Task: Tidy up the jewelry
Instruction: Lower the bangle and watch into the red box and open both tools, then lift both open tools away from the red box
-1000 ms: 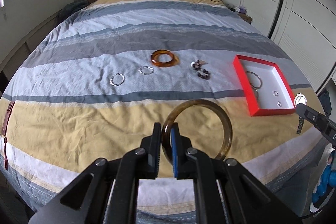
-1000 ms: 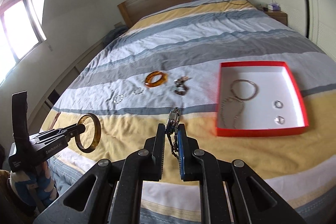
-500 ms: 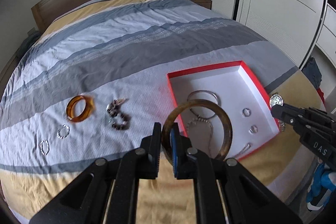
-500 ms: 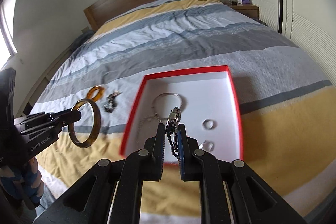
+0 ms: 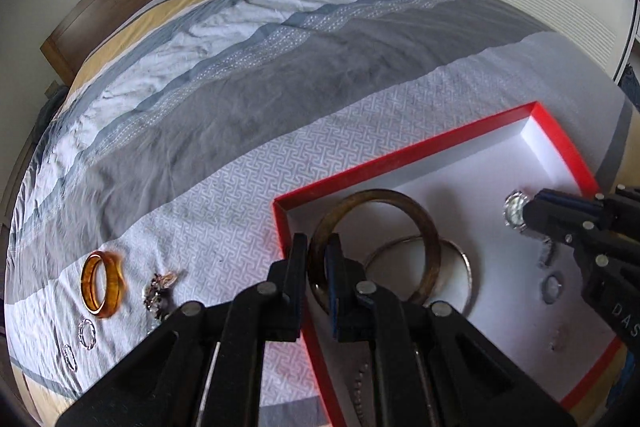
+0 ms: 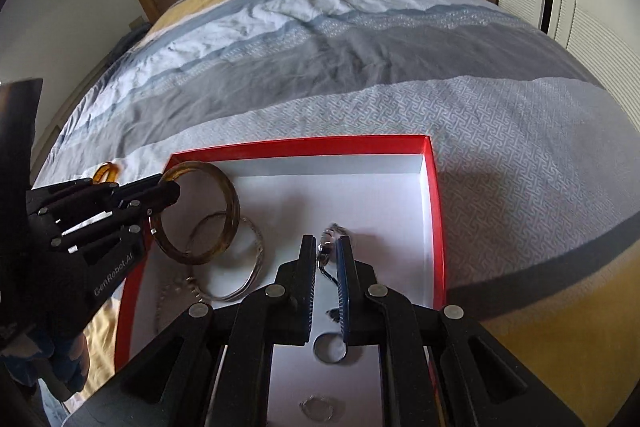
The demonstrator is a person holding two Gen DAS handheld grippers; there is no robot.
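My left gripper [image 5: 317, 259] is shut on the rim of a dark brown bangle [image 5: 431, 239], which hangs just over the left end of the red box [image 5: 400, 155]. From the right wrist view that bangle [image 6: 234, 211] shows in the left gripper [image 6: 166, 191] above the box's white floor. My right gripper [image 6: 326, 251] is shut on a silver watch [image 6: 329, 234], held low over the middle of the box [image 6: 304, 147]. In the left wrist view the watch face [image 5: 515, 213] sticks out of the right gripper [image 5: 530, 215].
Inside the box lie a silver bangle [image 6: 256, 259], a chain [image 6: 172, 291] and two small rings [image 6: 329, 347]. On the striped bedcover to the left lie an orange bangle [image 5: 102, 285], a dark beaded bracelet [image 5: 160, 291] and small silver rings [image 5: 87, 334]. Wardrobe doors stand at the right.
Both grippers have swung from the bed's near edge to over the red box and dropped lower, each still holding its piece. The box now fills the near view.
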